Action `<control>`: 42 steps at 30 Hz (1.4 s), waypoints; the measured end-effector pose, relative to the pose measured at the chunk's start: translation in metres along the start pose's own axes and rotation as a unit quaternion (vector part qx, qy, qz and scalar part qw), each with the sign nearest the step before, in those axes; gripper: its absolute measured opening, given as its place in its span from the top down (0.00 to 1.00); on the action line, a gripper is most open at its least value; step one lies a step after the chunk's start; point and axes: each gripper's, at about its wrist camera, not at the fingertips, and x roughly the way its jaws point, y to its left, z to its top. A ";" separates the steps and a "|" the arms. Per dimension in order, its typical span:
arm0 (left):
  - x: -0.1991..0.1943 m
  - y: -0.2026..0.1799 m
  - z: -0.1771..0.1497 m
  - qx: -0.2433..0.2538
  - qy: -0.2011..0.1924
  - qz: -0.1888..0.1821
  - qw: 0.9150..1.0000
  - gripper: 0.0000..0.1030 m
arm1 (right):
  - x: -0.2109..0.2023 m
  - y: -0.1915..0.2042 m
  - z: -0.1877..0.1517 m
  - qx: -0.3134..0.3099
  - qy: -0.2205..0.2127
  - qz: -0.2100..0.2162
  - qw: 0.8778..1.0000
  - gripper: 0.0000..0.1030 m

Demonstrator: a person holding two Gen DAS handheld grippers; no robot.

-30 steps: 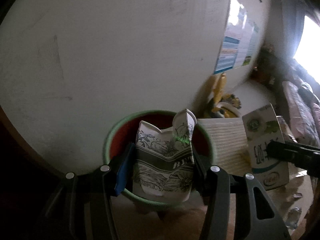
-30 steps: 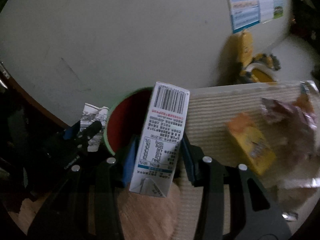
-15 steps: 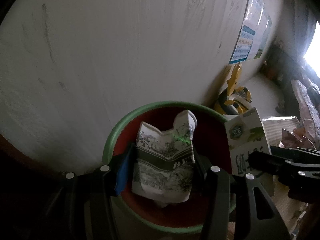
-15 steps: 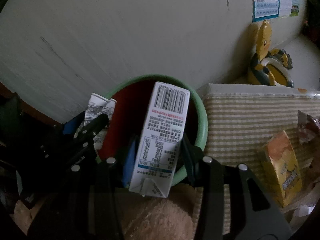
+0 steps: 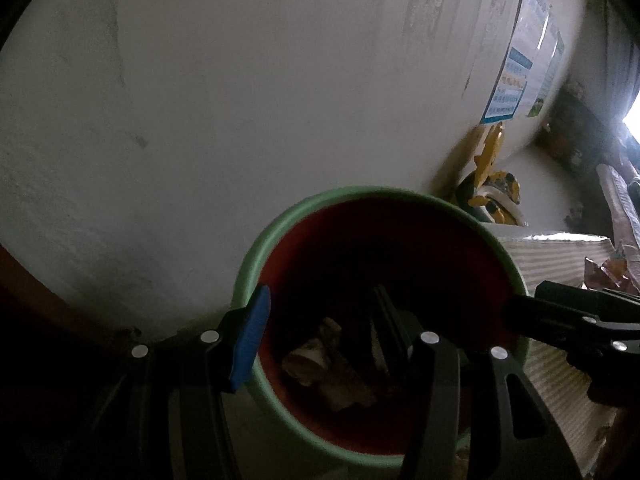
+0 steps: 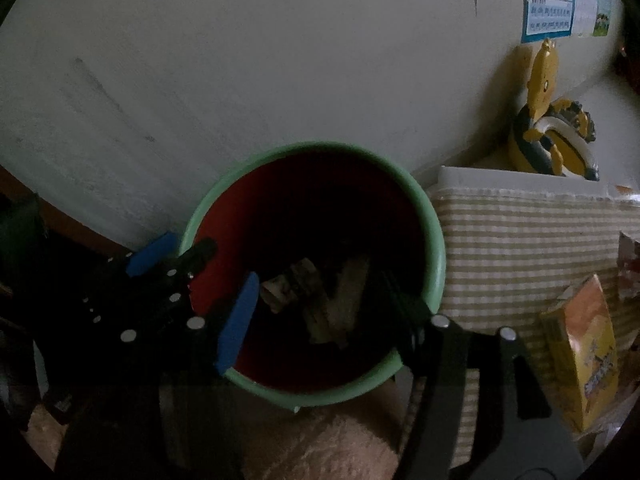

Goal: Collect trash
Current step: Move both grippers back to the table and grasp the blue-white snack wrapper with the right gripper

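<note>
Both grippers hang over a green-rimmed bin [image 6: 434,248] by the wall, the left gripper [image 5: 320,332] and right gripper [image 6: 324,308] each spread and empty. Crumpled trash [image 6: 320,300] lies at the bin's bottom. The drop looks done; next, likely the orange carton [image 6: 580,360] on the striped mat's [image 6: 520,248] right edge.

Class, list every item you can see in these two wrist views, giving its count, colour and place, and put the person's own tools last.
Bin: one, green rim, red inside, against the wall.
Dropped trash: several pale pieces, too dark to count, at the bin's bottom.
Striped cloth: one, beige and white, right of the bin.
Orange box: one, on the striped cloth.
Yellow toy: one, yellow and black, behind the cloth by the wall.
Wall poster: one, blue and white, upper right.
Left gripper: one, black with blue pad, open over the bin.
Right gripper: one, black with blue pad, open over the bin.
</note>
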 end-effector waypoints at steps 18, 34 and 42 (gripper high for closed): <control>-0.142 -0.082 0.002 0.049 -0.110 -0.056 0.991 0.44 | -0.164 -0.037 -0.099 0.024 -0.141 -0.085 0.986 0.34; -0.178 -0.184 -0.050 0.137 -0.084 -0.121 0.980 0.41 | -0.263 -0.170 -0.203 0.177 -0.175 -0.172 0.953 0.26; -0.164 -0.223 -0.084 0.187 -0.046 -0.137 0.972 0.41 | -0.241 -0.231 -0.279 0.256 -0.070 -0.204 0.942 0.24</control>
